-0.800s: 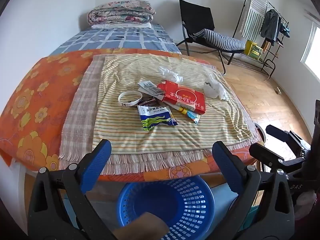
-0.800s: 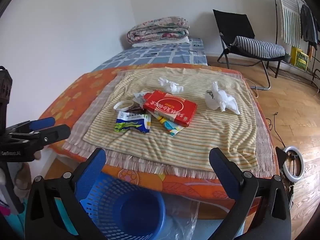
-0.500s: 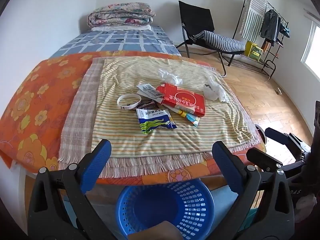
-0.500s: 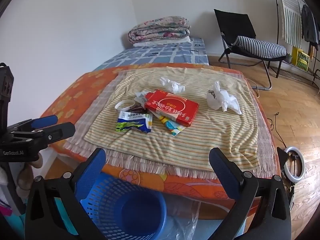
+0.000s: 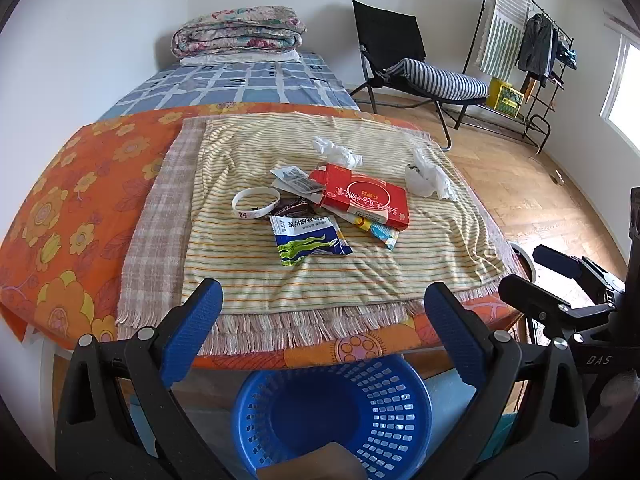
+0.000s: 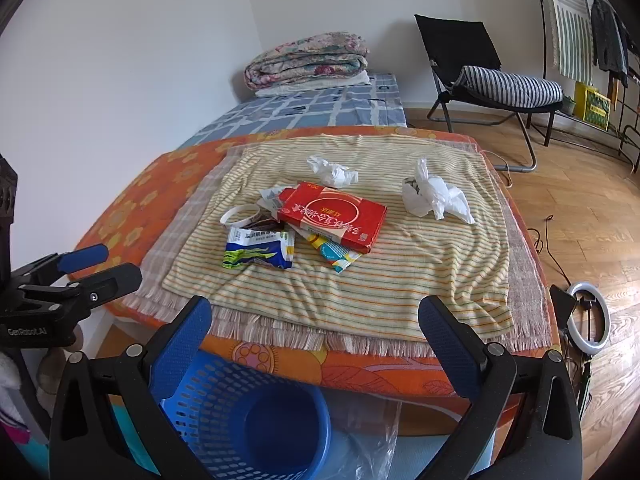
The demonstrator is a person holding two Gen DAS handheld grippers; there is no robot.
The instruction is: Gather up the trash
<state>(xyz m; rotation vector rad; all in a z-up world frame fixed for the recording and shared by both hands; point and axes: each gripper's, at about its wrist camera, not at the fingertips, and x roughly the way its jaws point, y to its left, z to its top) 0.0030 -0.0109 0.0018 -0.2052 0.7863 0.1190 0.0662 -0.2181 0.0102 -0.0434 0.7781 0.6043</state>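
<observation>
I take the red box (image 5: 366, 199) as my landmark; it lies on the striped cloth (image 5: 360, 276) over the bed. Left of the box I see a white wristband (image 5: 256, 202), and just before it a blue and white snack packet (image 5: 308, 240). Under the box's near edge a yellow wrapper (image 5: 378, 232) sticks out. Behind the box there is a crumpled tissue (image 5: 336, 151), and to the right of the box a bigger white wad (image 5: 428, 176). Below the bed's edge, nearer to me than the box, stands the blue basket (image 5: 332, 412). My left gripper (image 5: 320, 312) is wide apart and holds nothing. My right gripper (image 6: 316, 324) is also wide apart and holds nothing.
</observation>
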